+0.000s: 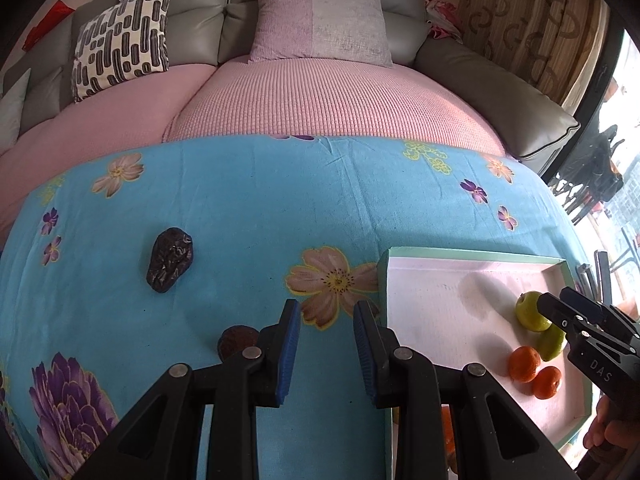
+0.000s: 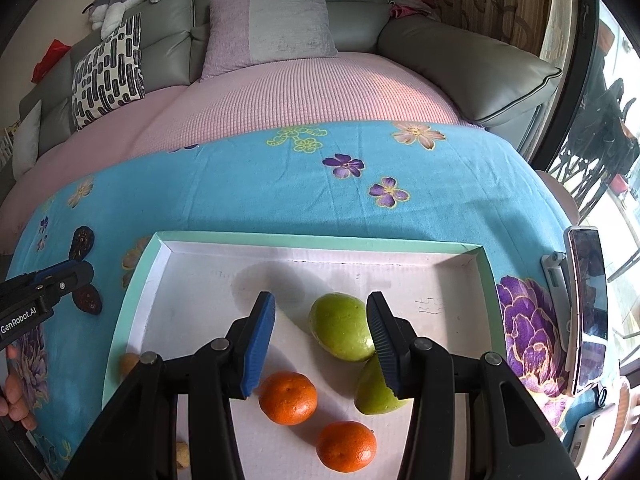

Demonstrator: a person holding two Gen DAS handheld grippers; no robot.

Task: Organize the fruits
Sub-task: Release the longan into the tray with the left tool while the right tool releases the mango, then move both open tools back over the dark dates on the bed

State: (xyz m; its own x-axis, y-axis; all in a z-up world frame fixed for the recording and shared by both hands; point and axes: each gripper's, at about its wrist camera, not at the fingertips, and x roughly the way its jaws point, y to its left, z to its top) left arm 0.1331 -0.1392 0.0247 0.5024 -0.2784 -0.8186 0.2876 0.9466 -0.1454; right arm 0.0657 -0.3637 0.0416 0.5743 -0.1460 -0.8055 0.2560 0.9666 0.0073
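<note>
Your left gripper [image 2: 76, 270], fingers apart and empty, reads "GenRobot.AI"; your right gripper [image 1: 554, 300], at three o'clock, fingers wide, reads "DAS".

Lighting: bright daylight from the window [image 1: 624, 200], which is blown out to glare. Shadows: soft, faint, on the white tray [image 2: 192, 304] floor left of the fruit. Focus: sharp throughout. Distortion: strong fisheye bowing; dark vignette at corners.
</note>
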